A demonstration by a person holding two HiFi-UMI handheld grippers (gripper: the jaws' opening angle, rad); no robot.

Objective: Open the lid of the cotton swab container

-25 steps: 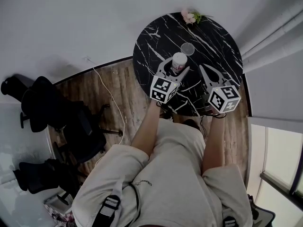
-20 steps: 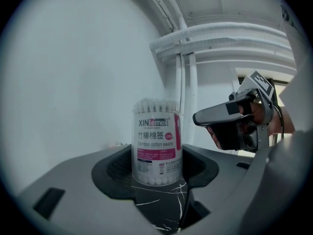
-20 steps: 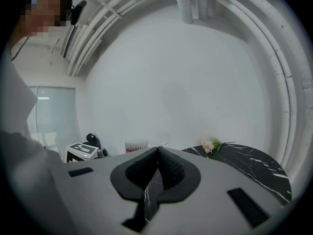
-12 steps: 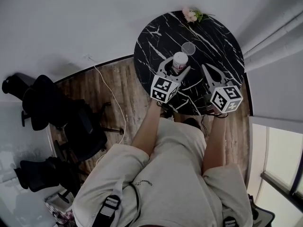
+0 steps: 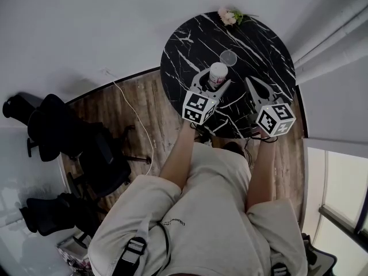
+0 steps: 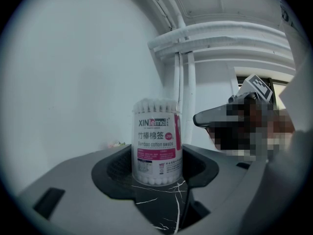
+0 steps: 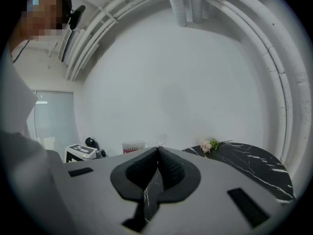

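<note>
one swab container (image 5: 218, 72), two claws (image 5: 215, 79) (image 5: 249, 80), one table (image 5: 261, 42)

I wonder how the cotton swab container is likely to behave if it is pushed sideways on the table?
The cotton swab container is tall, narrow and upright, so it would probably tip rather than slide. Its clear wall looks smooth, so it may slip in the left hand-held gripper. Holding only swabs, it is probably light.

Head view overhead; gripper views low, level; cotton swab container (image 5: 217, 73) common.
</note>
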